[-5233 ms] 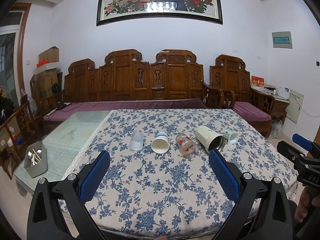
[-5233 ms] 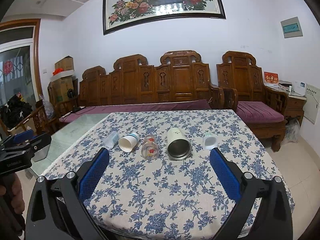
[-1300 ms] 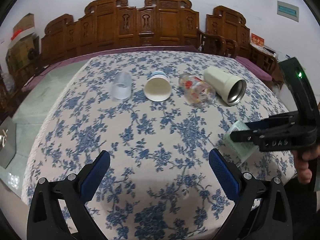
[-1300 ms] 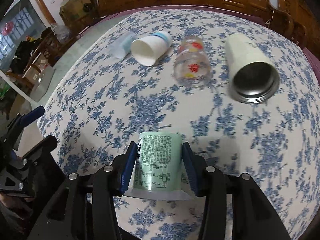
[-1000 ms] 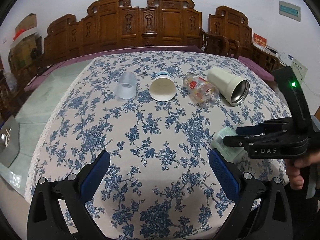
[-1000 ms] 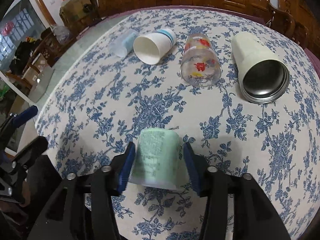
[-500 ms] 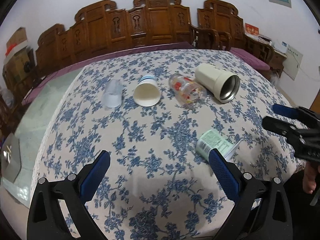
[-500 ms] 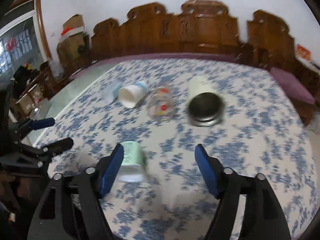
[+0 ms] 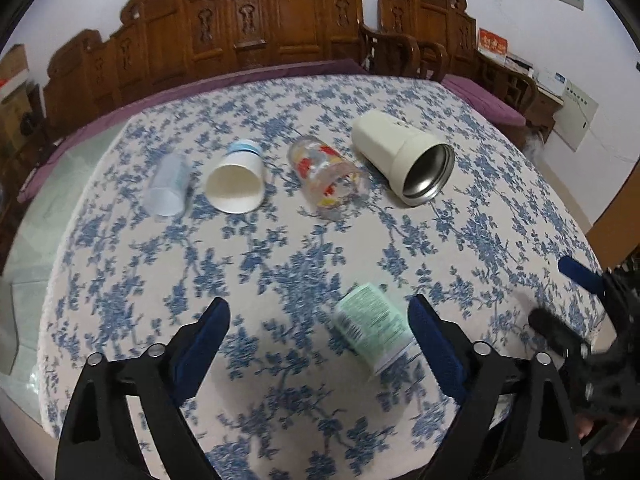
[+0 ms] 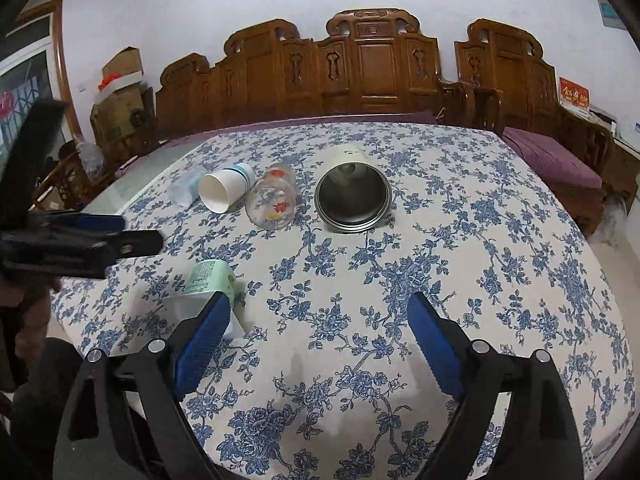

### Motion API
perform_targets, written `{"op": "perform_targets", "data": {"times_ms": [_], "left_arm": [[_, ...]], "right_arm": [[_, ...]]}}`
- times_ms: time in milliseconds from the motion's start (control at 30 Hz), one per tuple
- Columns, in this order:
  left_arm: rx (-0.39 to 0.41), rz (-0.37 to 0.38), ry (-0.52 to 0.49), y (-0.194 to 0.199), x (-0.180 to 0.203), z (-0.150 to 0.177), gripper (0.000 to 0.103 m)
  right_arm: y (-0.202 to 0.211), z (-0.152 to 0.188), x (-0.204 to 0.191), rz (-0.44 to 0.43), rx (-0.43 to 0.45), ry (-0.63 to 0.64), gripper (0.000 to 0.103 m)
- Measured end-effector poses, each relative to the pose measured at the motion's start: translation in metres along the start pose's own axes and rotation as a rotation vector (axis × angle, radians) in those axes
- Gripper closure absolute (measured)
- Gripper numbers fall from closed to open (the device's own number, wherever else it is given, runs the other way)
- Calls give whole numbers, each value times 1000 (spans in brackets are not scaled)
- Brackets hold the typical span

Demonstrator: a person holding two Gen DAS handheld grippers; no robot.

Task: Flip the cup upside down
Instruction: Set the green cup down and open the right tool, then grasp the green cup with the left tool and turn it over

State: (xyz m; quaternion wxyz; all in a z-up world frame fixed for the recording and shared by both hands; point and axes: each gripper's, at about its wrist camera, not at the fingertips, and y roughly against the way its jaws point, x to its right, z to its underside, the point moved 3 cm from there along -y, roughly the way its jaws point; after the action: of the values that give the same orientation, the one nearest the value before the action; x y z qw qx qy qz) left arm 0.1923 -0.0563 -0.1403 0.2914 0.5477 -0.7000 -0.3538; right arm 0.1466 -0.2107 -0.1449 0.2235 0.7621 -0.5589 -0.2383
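Note:
A small pale green cup with a printed label stands upside down on the blue-flowered tablecloth, wide white rim down. It also shows in the right wrist view, partly behind my left finger pad. My left gripper is open and empty, its right pad just beside the cup. My right gripper is open and empty, to the right of the cup. The other gripper shows at the right edge of the left view and at the left of the right view.
Further back several cups lie on their sides in a row: a clear plastic cup, a white paper cup, a patterned glass and a cream steel tumbler. Carved wooden benches stand behind the table. The table edge is near me.
My right gripper had carried the green cup forward from the row, set it down upside down, opened and drew back to the right. My left gripper has moved closer to the cup.

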Motion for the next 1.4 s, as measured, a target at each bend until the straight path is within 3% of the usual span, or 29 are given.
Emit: {"op": "perform_targets", "data": {"times_ms": [133, 333, 633, 867, 1033, 1167, 1400], "left_arm": [[-80, 19, 7, -23, 11, -10, 26], [-200, 44, 54, -54, 14, -11, 31], [-377, 148, 224, -85, -1, 0, 32], [-439, 214, 310, -98, -1, 3, 32], [-480, 209, 325, -107, -2, 3, 49], [-458, 220, 327, -104, -1, -1, 53], [-245, 139, 164, -82, 13, -27, 54]], "right_arm": [[0, 6, -2, -22, -4, -1, 12], [-8, 16, -2, -34, -36, -5, 12], [-9, 16, 0, -51, -39, -26, 12], [-11, 17, 1, -55, -47, -34, 12], [-12, 17, 2, -56, -51, -38, 12], [-13, 18, 2, -59, -52, -41, 12], [-16, 19, 2, -69, -59, -53, 12]]}}
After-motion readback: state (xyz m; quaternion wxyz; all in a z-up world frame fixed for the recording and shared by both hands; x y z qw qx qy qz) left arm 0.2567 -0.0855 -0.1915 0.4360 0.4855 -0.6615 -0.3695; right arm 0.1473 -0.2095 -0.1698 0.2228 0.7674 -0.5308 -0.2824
